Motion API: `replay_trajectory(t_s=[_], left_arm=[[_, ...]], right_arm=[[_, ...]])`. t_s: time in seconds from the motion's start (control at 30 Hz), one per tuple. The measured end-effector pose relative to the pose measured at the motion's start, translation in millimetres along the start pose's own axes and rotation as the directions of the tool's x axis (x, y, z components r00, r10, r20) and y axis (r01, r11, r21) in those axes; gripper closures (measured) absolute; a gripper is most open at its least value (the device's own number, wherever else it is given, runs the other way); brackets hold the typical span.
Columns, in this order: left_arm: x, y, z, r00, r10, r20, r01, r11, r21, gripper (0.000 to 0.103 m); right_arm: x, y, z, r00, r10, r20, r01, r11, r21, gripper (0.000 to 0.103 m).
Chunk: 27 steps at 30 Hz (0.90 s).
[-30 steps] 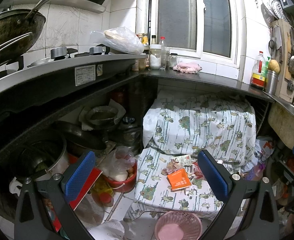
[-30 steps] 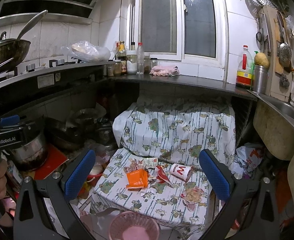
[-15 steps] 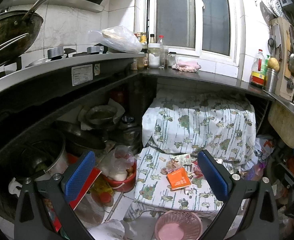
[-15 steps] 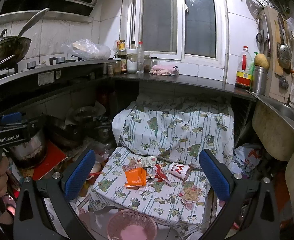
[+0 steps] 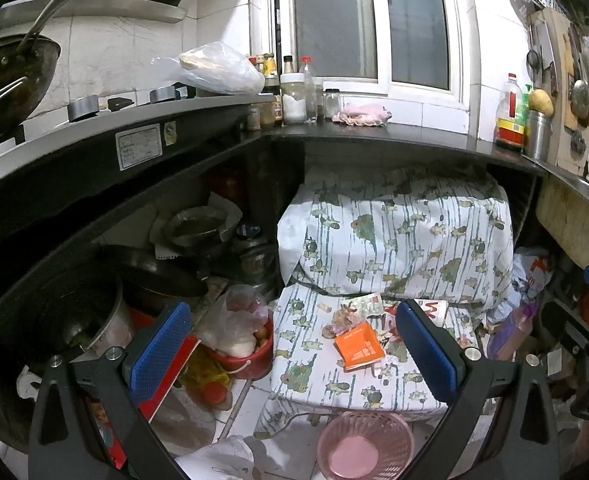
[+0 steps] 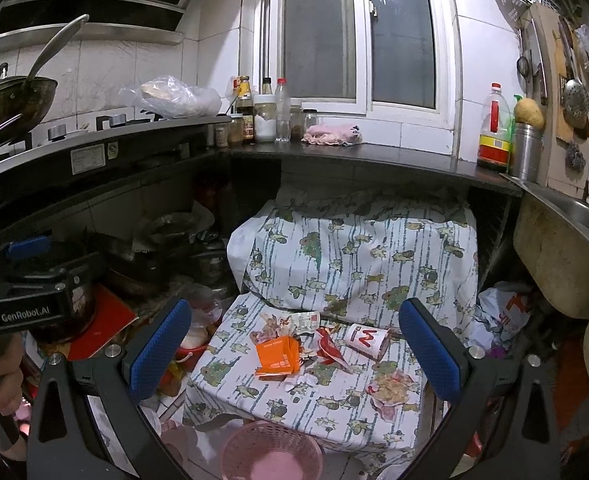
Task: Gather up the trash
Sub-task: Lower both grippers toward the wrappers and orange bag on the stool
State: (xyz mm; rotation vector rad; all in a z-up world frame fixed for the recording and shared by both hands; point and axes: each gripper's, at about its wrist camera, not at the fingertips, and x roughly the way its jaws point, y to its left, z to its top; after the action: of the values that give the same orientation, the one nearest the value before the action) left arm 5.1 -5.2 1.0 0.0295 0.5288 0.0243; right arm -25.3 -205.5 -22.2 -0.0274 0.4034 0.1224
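Note:
Trash lies on a low surface covered with a patterned cloth (image 5: 326, 380): an orange carton (image 5: 359, 346), crumpled wrappers (image 5: 348, 312) and a white paper cup with red marks (image 6: 368, 338). The orange carton (image 6: 277, 358) and a crumpled wrapper (image 6: 392, 390) also show in the right wrist view. A pink basket (image 5: 364, 444) stands on the floor in front; it also shows in the right wrist view (image 6: 270, 460). My left gripper (image 5: 292, 354) is open and empty, well above and short of the trash. My right gripper (image 6: 294, 354) is open and empty too.
A black L-shaped counter (image 5: 374, 140) overhangs the cloth-covered pile. Pots and pans (image 5: 74, 312) fill the shelf at left. A red bucket with a plastic bag (image 5: 242, 344) stands left of the cloth. A stone sink (image 6: 554, 268) juts out at right.
Both views have shifted only slightly; the left view has drifted a little to the left. Both grippers stay open. The trash has not moved.

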Motion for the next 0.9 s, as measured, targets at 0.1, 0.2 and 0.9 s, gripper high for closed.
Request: replay_trajectory(t_s=[0.1,0.2,0.9], left_arm=[[0.6,-1.1,0.7,1.000,-0.001,-0.001,0.001,1.000,0.002,0.000],[1.2,-1.8,1.9,1.000,-0.015,0.006,0.015,1.000,0.003,0.000],[122.5,-33.6,-3.2,0.983,-0.086,-0.160,0.085,0.996,-0.015,0.000]], right_arm=[[3.3,1.2,2.4,1.000,0.001,0.000,-0.001,1.000,0.011,0.000],[3.3,0.6,2.3,1.000,0.001,-0.002,-0.001,1.000,0.008,0.000],[128.9,-57.0,0.4,0.986,-0.094,-0.140,0.098,0.995,0.028,0.000]])
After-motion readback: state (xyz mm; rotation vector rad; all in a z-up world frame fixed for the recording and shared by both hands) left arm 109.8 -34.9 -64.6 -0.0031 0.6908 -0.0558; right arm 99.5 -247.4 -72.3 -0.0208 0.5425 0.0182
